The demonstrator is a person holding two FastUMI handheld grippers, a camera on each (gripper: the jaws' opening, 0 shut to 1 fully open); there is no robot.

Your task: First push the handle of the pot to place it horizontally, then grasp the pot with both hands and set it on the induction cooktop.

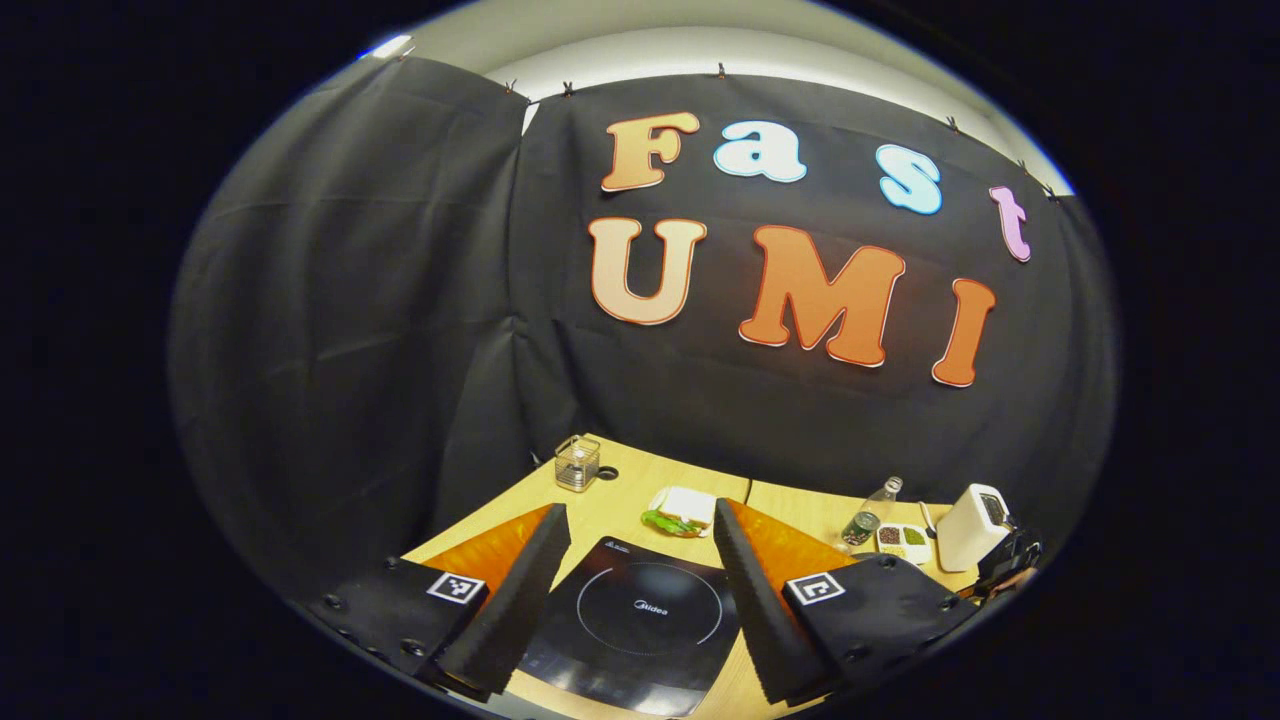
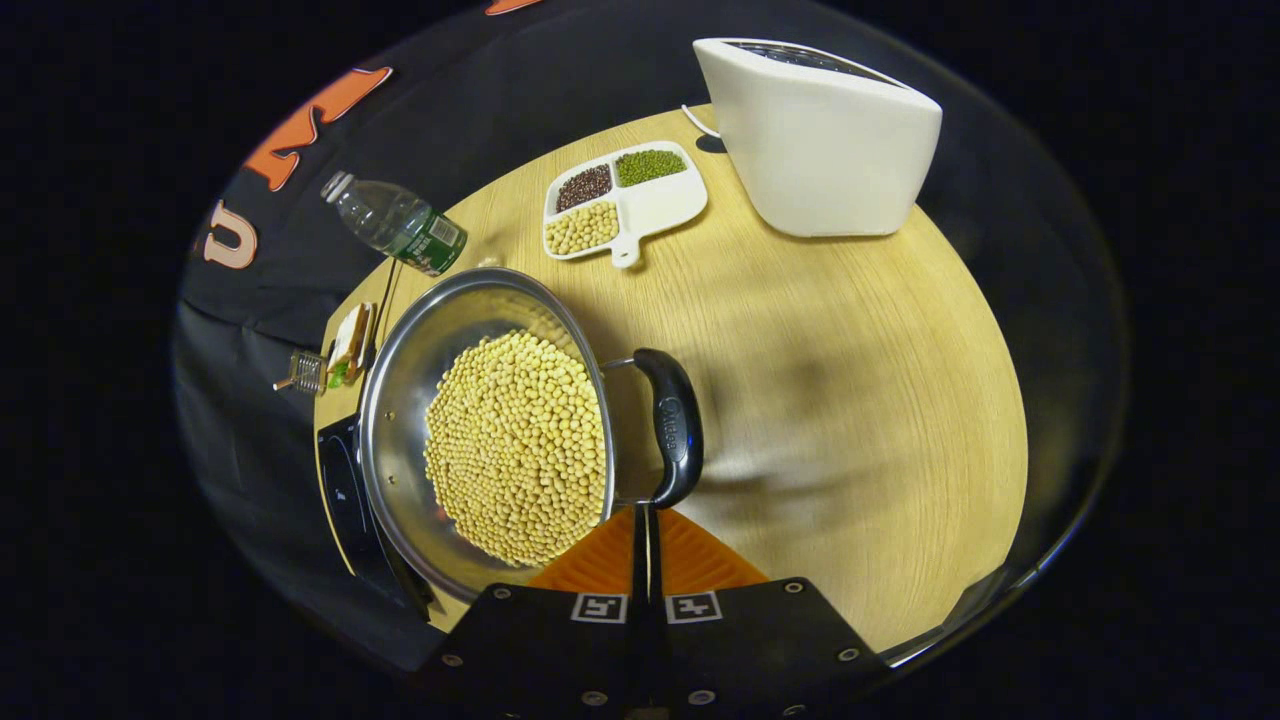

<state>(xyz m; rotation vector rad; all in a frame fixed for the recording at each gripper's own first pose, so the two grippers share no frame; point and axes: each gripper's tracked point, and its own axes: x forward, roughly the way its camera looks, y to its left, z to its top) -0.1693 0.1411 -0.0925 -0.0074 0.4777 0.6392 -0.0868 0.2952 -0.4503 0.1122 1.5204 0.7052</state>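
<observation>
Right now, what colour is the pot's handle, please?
Black handle, clearest in the right gripper view.

My right gripper (image 2: 641, 525) sits at six o'clock, its two fingers pressed together with no gap, their tips just below the lower end of the pot's handle (image 2: 673, 425); I cannot tell whether they touch it. The pot (image 2: 400, 400), full of yellow beans (image 2: 515, 445), lies toward nine o'clock, partly over the cooktop (image 2: 340, 490). On the wooden table (image 2: 850, 400), a divided dish (image 2: 622, 200) sits at twelve o'clock, a white appliance (image 2: 820, 140) at one, a plastic bottle (image 2: 395, 222) at eleven.
</observation>
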